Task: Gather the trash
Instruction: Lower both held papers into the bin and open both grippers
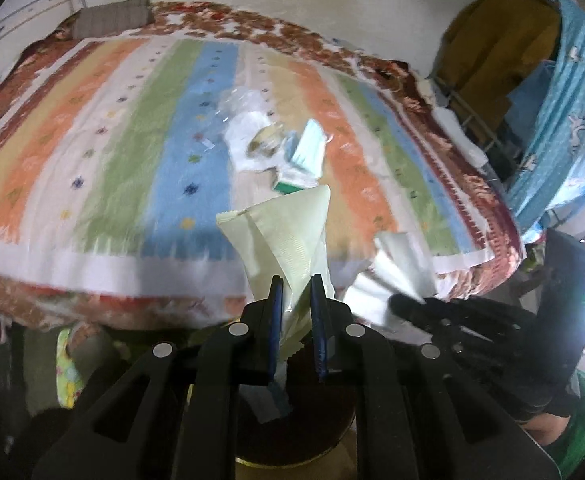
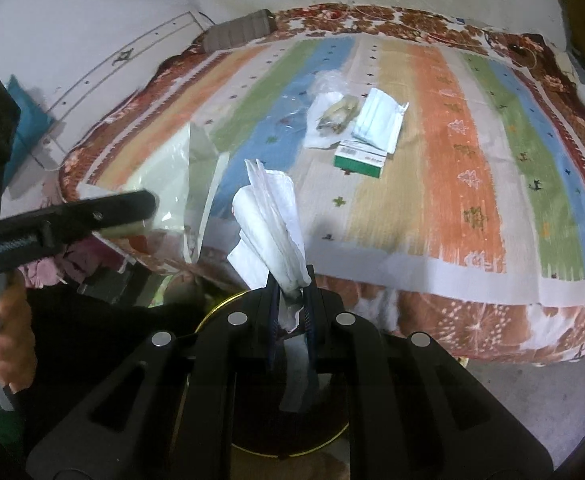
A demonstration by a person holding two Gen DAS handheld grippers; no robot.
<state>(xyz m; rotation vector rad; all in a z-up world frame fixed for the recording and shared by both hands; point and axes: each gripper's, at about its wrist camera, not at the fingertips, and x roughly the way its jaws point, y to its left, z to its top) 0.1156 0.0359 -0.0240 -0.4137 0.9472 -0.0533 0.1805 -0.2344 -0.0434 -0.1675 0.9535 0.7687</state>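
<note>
My left gripper (image 1: 297, 284) is shut on a pale yellow paper napkin (image 1: 288, 232) that sticks up between its blue pads. To its right, my right gripper (image 1: 402, 302) pinches a white crumpled tissue (image 1: 400, 260). In the right wrist view that gripper (image 2: 290, 280) is shut on the tissue (image 2: 272, 220), and the left gripper (image 2: 148, 204) holds the napkin (image 2: 164, 168) beside it. Both hang over a dark round bin with a gold rim (image 2: 212, 312) at the bed's edge. On the bed lie a face mask (image 2: 378, 124), a green-and-white box (image 2: 358, 158) and a crumpled wrapper (image 2: 338, 116).
A striped blanket (image 2: 452, 160) covers the bed, with a grey pillow (image 2: 238, 32) at its far end. A clear plastic bag (image 2: 328, 80) lies behind the trash pile. A rack with blue cloth (image 1: 564, 120) stands to the right. A hand (image 2: 12, 320) grips the left tool's handle.
</note>
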